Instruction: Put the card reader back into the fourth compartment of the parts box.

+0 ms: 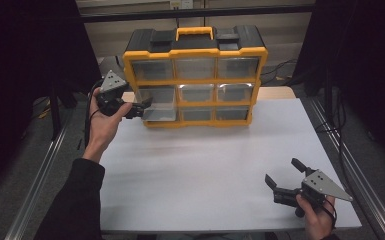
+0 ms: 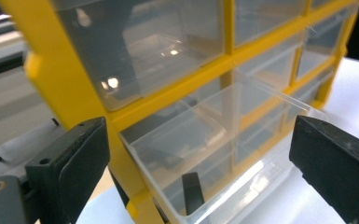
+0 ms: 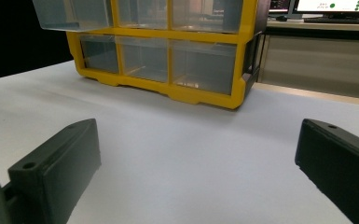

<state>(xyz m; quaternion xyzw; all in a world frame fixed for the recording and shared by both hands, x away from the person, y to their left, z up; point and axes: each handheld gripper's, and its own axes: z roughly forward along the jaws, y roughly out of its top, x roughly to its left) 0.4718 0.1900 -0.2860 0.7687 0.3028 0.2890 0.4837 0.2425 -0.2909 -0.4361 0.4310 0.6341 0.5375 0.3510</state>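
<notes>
Clear, thin-walled plastic drawer (image 1: 156, 106), the left one of the middle row, stands pulled partway out of the yellow-framed organiser cabinet with black top and yellow carry handle (image 1: 195, 75) at the far edge of the white table (image 1: 205, 165). Left gripper (image 1: 142, 107) sits at the drawer's left front corner with jaws spread wide on either side of it, not yet closed on anything; in the left gripper view a small dark piece (image 2: 192, 192) lies inside. Right gripper (image 1: 283, 176) rests released near the table's front right corner, well apart. Judged light, stiff but brittle and slick, the drawer is best taken by its front lip, with gentle pressure and a straight pull or push.
</notes>
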